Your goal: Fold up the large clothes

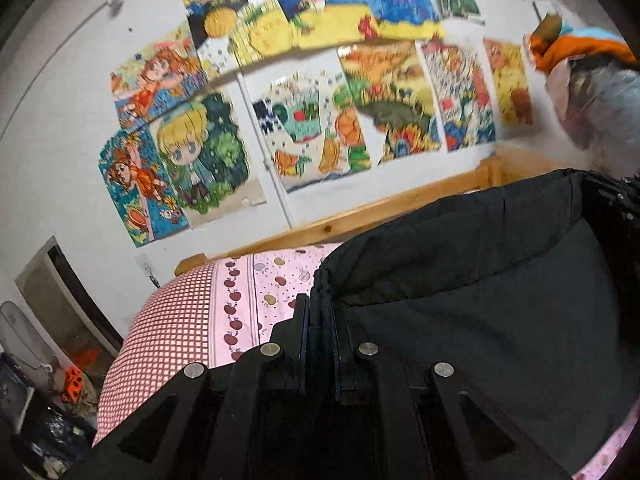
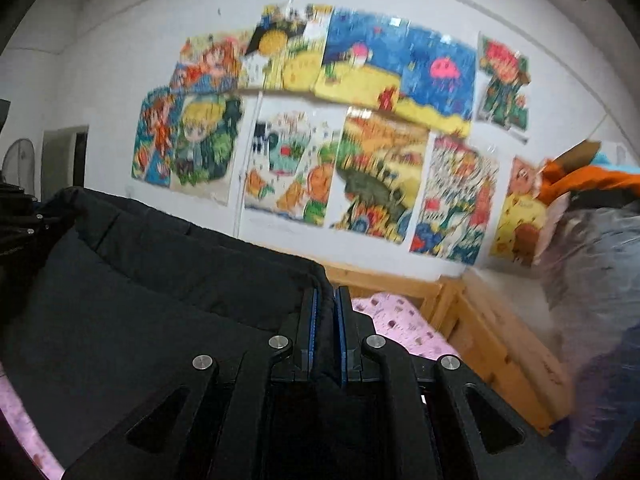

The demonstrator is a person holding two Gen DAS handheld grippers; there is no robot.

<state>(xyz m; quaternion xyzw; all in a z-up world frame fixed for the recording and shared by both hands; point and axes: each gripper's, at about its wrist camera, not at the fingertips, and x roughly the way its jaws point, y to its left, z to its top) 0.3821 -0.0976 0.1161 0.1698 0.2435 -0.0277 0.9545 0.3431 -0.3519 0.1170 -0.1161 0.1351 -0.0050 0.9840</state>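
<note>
A large dark padded garment (image 1: 480, 280) hangs stretched between my two grippers above a bed with a pink patterned sheet (image 1: 256, 292). My left gripper (image 1: 320, 308) is shut on the garment's left corner edge. The right gripper shows at the far right of the left wrist view (image 1: 612, 208). In the right wrist view my right gripper (image 2: 326, 312) is shut on the garment's (image 2: 140, 300) right corner edge, and the cloth runs off to the left, where the left gripper (image 2: 24, 220) holds it.
A wooden bed frame (image 2: 480, 320) runs along a white wall covered in colourful drawings (image 2: 360, 120). A heap of bagged bedding with orange cloth (image 2: 592, 240) stands at the right. A doorway and clutter (image 1: 60, 340) are at the left.
</note>
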